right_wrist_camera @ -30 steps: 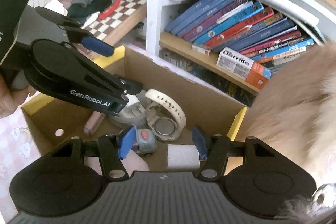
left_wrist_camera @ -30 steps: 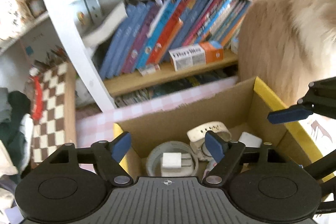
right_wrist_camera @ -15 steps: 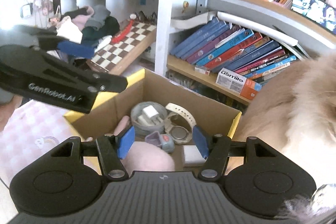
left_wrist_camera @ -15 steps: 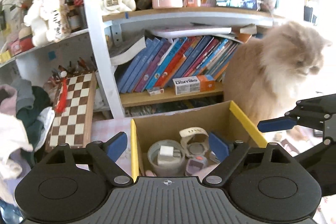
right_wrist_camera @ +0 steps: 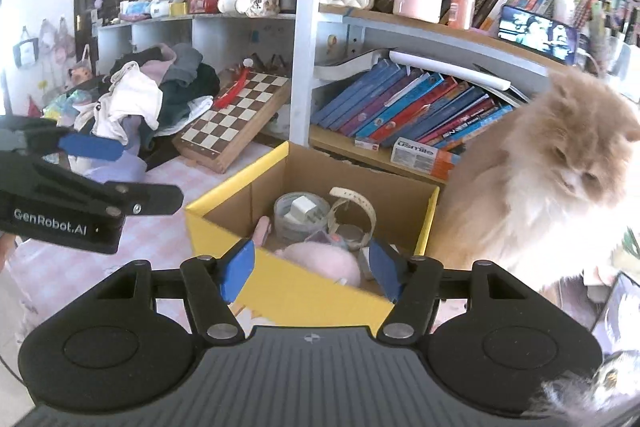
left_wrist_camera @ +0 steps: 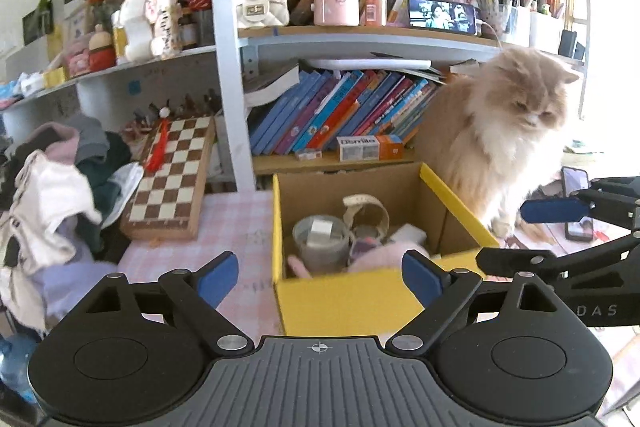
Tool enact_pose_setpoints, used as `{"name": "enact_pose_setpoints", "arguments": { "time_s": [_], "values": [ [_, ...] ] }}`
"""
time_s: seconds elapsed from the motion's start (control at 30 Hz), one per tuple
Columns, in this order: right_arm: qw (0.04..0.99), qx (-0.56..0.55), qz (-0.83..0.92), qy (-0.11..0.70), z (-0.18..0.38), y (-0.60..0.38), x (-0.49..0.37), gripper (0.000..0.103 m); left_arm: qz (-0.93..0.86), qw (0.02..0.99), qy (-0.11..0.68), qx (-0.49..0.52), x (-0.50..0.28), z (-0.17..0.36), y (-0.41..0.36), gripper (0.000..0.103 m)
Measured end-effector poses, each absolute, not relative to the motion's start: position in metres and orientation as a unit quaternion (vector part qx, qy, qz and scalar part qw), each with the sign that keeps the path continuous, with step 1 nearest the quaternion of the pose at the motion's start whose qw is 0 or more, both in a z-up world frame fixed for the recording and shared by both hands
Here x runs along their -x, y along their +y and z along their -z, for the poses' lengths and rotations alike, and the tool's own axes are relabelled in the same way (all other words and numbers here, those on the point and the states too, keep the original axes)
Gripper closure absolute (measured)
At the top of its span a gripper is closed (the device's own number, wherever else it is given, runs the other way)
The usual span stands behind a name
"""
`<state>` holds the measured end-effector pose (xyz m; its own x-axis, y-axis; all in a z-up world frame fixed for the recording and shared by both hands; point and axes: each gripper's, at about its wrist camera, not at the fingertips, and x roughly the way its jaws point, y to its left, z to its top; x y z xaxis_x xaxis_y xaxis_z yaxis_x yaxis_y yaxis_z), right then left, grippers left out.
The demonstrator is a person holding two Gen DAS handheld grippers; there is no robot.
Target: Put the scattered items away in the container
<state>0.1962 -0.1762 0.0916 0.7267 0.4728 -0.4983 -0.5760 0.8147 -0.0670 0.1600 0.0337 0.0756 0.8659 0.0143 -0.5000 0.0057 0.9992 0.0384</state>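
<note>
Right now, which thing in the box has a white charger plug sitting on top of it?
The round grey tape roll at the back left of the cardboard box. The white plug rests on it; the watch and pink plush carry nothing.

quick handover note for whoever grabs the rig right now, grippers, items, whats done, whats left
Left gripper: nothing between its jaws, which are opening.
Right gripper: nothing held, jaws opening too.
Both are in front of the box, outside it.
In the box: tape roll with a charger on it, watch, pink plush, a few small bits.
Done: those items are in.
Left: no loose small items visible on the pink cloth; check around the cat.
</note>
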Motion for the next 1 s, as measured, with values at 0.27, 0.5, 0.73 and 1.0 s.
{"name": "enact_pose_setpoints", "arguments": {
  "time_s": [0.27, 0.5, 0.73, 1.0],
  "values": [
    [0.931, 0.105, -0.262, 0.233, -0.082, -0.180, -0.137, 0.039, -0.021, 0.968, 0.249, -0.006, -0.101, -0.068, 0.038, 0.009],
    [0.937, 0.096, -0.233, 0.243, -0.064, -0.189, -0.095, 0.036, -0.028, 0.965, 0.260, -0.020, -0.067, -0.050, 0.031, 0.007],
    [0.938, 0.080, -0.201, 0.271, -0.042, -0.200, -0.070, 0.036, -0.032, 0.959, 0.281, -0.027, -0.045, -0.030, 0.023, 0.007],
    [0.931, 0.083, -0.192, 0.299, -0.022, -0.201, -0.050, 0.036, -0.029, 0.951, 0.306, -0.025, -0.028, -0.011, 0.014, 0.007]
  ]
}}
